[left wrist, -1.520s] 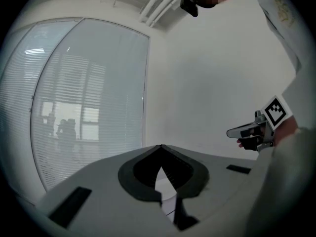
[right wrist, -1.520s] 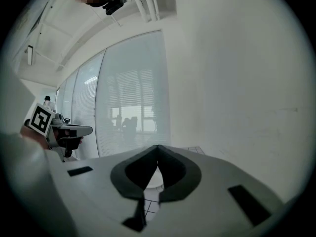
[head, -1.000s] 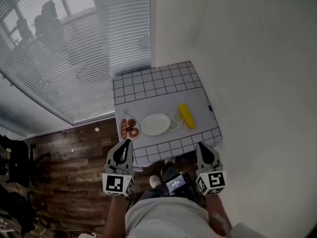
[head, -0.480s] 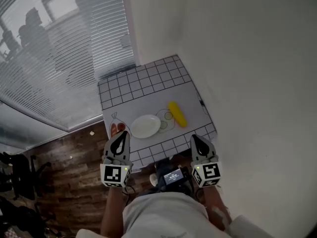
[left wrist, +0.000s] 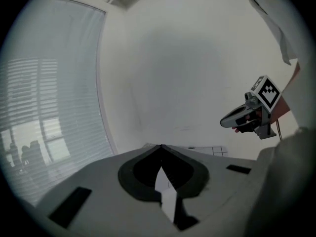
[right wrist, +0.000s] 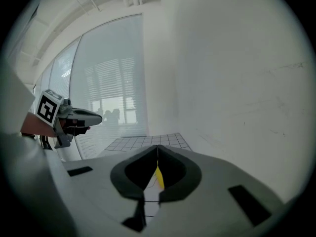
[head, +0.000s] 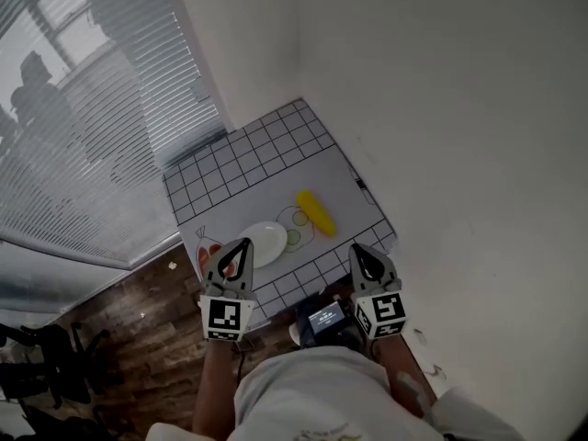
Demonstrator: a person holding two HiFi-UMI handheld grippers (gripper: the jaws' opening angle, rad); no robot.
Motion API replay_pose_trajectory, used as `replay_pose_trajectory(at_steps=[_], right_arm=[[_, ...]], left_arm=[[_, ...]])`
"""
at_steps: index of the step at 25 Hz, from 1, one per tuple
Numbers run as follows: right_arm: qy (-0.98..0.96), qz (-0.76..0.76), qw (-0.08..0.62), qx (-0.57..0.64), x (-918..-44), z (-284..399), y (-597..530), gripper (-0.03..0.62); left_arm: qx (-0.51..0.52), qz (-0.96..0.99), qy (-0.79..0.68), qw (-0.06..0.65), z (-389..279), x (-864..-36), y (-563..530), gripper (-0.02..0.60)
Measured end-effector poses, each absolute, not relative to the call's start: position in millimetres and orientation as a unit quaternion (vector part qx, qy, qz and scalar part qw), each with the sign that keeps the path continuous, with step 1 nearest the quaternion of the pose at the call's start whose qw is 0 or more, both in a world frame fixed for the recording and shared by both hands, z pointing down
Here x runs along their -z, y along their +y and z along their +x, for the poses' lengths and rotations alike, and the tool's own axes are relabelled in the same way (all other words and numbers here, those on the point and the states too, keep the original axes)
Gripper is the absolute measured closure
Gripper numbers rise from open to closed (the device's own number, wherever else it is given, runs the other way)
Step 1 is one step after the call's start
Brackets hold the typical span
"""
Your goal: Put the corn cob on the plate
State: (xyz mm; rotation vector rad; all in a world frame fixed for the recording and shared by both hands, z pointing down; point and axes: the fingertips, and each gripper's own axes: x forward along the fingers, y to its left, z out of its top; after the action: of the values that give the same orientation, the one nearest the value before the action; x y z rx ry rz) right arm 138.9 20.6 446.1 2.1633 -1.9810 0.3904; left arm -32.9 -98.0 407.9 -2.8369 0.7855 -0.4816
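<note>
A table [head: 214, 168] stands in a corner, with a wall [head: 441, 108] behind it and to its right and window blinds [head: 83, 127] to its left. A mat [head: 266, 196] lies on the table. The plate [head: 266, 242] sits on the mat near the front edge. The corn cob [head: 315, 212] lies on the mat to the right of the plate, near it but apart. The left gripper [head: 243, 243] is in front of the plate, at the table's front edge, and the right gripper [head: 357, 248] is at the front right corner, in front of the corn cob
</note>
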Motion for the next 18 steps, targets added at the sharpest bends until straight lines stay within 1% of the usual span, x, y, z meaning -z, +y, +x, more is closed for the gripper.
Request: replay_pose_trajectory(at_steps=[10, 18], right_arm=[[-0.654, 0.73, 0.112, -0.162, -474.6, 150.1, 6.5, 0.586], [-0.646, 0.728, 0.132, -0.19, -500.3, 156.0, -3.9, 0.586]], left_arm=[[0.24, -0.943, 0.211, 0.096, -6.4, -449.0, -119.2, 0.572], [0.276, -0.942, 0.158, 0.11, 19.1, -474.9, -129.5, 0.572]])
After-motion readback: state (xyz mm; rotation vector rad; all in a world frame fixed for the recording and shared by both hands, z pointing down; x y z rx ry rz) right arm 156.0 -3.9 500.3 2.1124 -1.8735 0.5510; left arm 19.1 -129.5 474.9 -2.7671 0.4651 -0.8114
